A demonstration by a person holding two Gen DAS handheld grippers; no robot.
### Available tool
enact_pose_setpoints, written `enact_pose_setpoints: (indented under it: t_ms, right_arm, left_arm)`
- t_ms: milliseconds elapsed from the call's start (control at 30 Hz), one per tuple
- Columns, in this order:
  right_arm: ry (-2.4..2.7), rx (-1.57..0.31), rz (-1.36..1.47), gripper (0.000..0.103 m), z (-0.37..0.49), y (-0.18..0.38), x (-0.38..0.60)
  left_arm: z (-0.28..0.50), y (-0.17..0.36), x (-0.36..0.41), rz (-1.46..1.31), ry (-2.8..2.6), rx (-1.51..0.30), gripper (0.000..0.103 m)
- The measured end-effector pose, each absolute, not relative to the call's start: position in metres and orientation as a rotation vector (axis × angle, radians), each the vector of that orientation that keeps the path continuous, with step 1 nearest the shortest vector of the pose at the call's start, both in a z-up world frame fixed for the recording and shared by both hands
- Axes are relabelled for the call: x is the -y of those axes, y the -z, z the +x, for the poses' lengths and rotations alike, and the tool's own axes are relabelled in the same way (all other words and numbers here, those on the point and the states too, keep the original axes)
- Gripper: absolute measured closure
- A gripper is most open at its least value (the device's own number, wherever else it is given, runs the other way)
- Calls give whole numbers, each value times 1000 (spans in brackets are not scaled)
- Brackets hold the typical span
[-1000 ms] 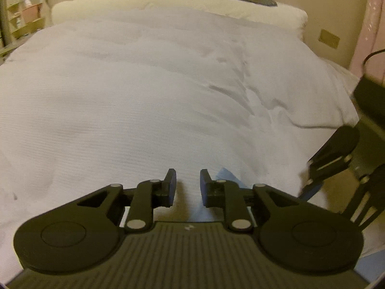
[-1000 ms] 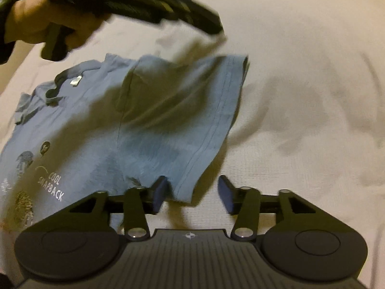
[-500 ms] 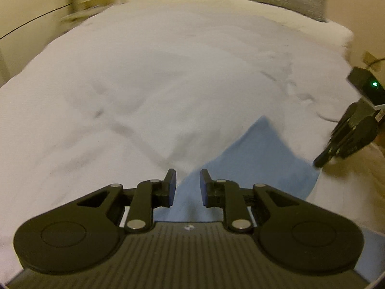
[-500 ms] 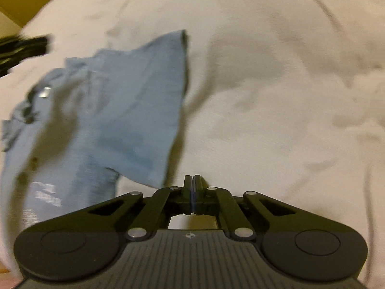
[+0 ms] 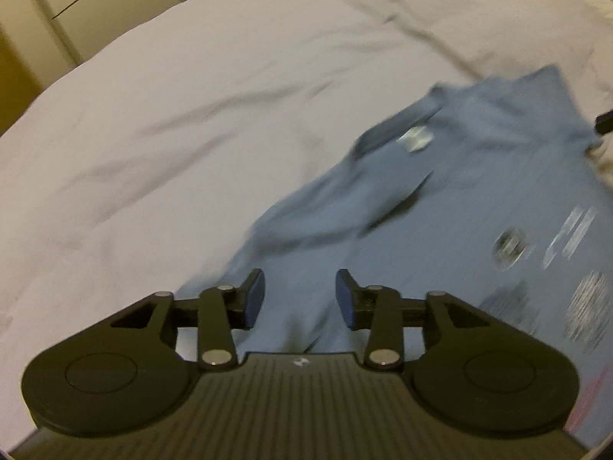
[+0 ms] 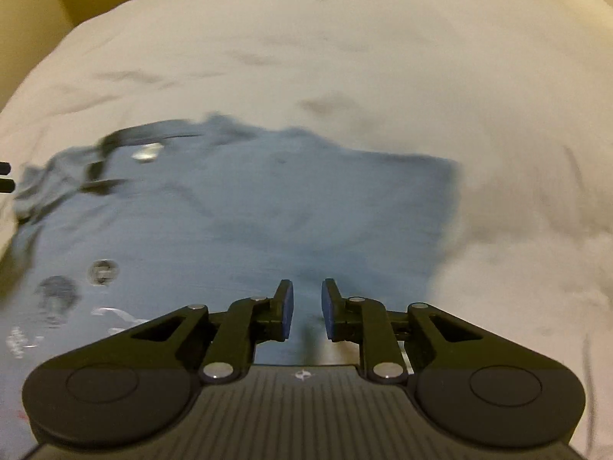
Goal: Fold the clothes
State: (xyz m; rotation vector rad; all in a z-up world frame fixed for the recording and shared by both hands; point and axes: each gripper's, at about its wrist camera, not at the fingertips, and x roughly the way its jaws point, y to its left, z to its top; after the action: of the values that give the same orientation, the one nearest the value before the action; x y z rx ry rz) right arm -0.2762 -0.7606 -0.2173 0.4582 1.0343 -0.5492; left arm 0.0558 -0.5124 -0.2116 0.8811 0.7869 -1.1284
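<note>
A blue T-shirt with white and grey prints lies spread on the white bed cover, its dark collar and label toward the far side. My left gripper hovers open over the shirt's left part, nothing between its fingers. In the right wrist view the same T-shirt fills the middle, one sleeve laid out to the right. My right gripper stands open with a narrow gap above the shirt's body, holding nothing. Both views are motion-blurred.
The white bed cover stretches wide around the shirt, with soft creases. A pale cupboard or wall shows past the bed's far left edge. A dark bit of the other gripper pokes in at the right border.
Both grippers swung over the shirt. The right gripper, shut half a second ago, has opened slightly. The left gripper's fingers have spread wider, and the shirt now lies flatter.
</note>
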Motion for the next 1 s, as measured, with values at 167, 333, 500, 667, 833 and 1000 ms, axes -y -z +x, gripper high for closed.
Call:
enact_pose_setpoints:
  t_ms: [167, 333, 500, 667, 833, 1000]
  right_arm:
    - [417, -1026, 417, 78, -199, 209, 694]
    - [332, -1042, 386, 69, -135, 205, 626]
    - [253, -1075, 340, 64, -82, 215, 563]
    - [163, -1095, 270, 56, -33, 231, 514]
    - [117, -1133, 223, 55, 5, 251, 488]
    - [158, -1142, 198, 53, 22, 259, 482]
  left_arm:
    - [93, 231, 468, 942, 1129, -785, 55]
    - [137, 246, 457, 951, 1251, -700, 55]
    - [187, 256, 478, 854, 1463, -738, 55]
    - [206, 274, 505, 815, 1612, -841, 57]
    - [227, 269, 497, 681, 1586, -1039, 102]
    - [275, 242, 466, 333, 1346, -1177, 102]
